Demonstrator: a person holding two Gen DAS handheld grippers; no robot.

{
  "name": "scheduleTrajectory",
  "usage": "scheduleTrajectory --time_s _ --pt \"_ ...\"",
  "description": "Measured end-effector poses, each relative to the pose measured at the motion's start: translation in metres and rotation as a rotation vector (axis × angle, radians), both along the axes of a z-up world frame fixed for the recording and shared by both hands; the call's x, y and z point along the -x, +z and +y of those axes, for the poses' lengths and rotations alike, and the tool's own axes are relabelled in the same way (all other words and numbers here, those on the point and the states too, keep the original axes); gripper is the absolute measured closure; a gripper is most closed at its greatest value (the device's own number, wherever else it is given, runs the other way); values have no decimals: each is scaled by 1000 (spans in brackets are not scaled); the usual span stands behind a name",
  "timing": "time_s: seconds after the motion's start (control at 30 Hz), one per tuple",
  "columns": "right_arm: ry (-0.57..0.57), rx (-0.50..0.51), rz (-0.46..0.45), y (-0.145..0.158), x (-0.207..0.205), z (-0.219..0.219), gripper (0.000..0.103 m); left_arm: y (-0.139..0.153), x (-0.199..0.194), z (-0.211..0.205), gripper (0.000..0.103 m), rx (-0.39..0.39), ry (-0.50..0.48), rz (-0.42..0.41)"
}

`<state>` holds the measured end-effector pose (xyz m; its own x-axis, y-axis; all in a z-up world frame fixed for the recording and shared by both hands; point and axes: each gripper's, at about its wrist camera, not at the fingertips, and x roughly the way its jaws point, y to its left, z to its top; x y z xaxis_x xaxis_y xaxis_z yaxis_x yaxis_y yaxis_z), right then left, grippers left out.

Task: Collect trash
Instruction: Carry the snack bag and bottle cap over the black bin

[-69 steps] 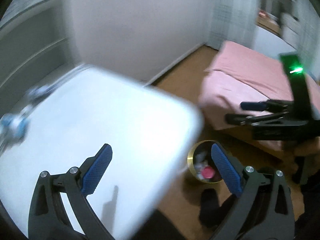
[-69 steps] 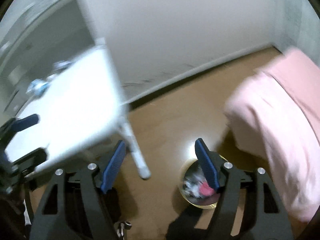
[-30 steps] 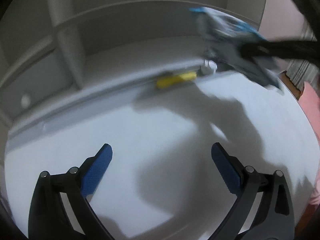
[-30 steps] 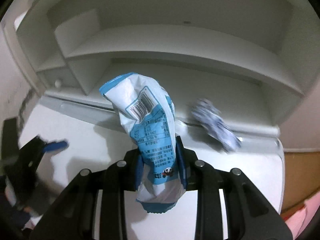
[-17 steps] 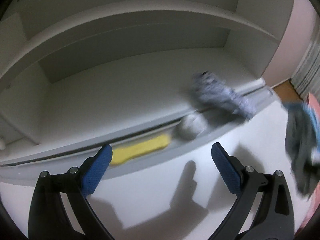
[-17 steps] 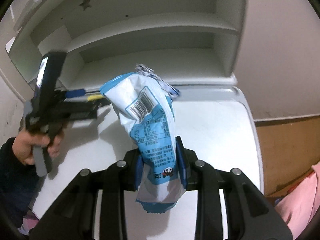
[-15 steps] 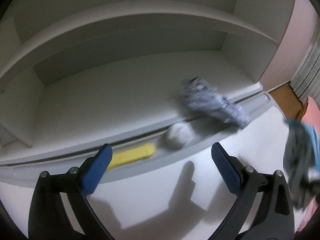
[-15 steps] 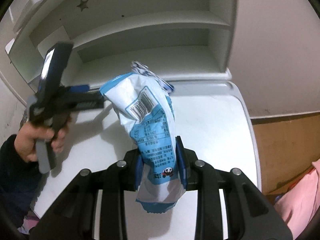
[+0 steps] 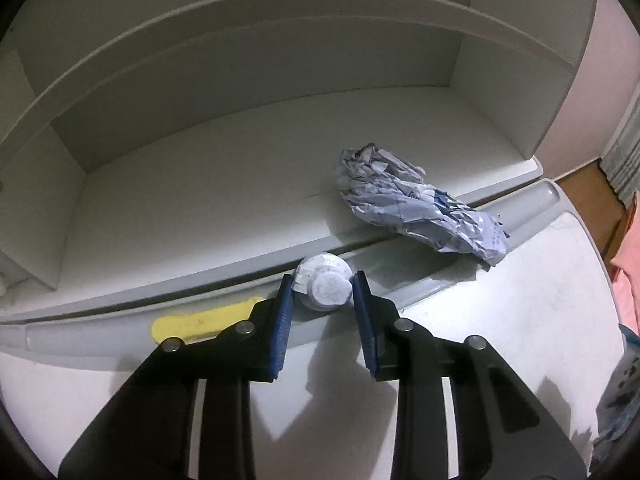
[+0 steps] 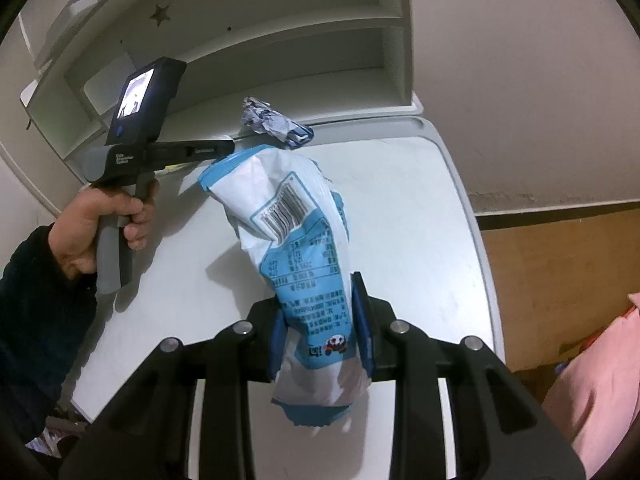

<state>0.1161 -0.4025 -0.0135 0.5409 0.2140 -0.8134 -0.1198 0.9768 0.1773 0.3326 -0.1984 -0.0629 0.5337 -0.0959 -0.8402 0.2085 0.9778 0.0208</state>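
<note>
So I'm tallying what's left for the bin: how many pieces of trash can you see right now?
3: a small white cup in the desk's groove between the left gripper pads, crumpled paper on the shelf edge, and the blue snack bag clamped in the right gripper. Others may be hidden.

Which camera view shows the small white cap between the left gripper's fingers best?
The left wrist view: the white cap sits close and unhidden between the left gripper fingers. In the right wrist view, the blue snack bag seems to hide it.

Left gripper (image 9: 322, 286) jaws nearly closed, reaching forward; right gripper (image 10: 320, 320) jaws clamped.
</note>
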Motion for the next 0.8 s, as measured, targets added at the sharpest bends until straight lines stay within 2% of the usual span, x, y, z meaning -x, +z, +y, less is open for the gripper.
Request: scheduleTrajectory --time_s 0.17,0.3,0.37,0.53,0.6,0.7,0.8 --pt "-56 -9 -15 4 29 -23 74 24 31 1 74 -8 -32 -57" --pt "-141 -7 -24 8 69 -52 74 45 74 -4 74 35 -98 -71" --pt "-191 -7 -27 5 92 -69 74 52 109 -18 74 52 -153 -94" --pt "-358 -4 -20 -10 165 -124 74 60 182 -80 74 122 -332 -99" --pt "-426 -8 -16 -18 194 -146 74 61 223 -113 74 149 -439 -106" --pt "-538 -12 4 -35 240 -179 74 56 285 -161 74 172 -584 -121" --pt "-632 -16 29 -57 281 -206 74 47 332 -203 74 205 -707 -89"
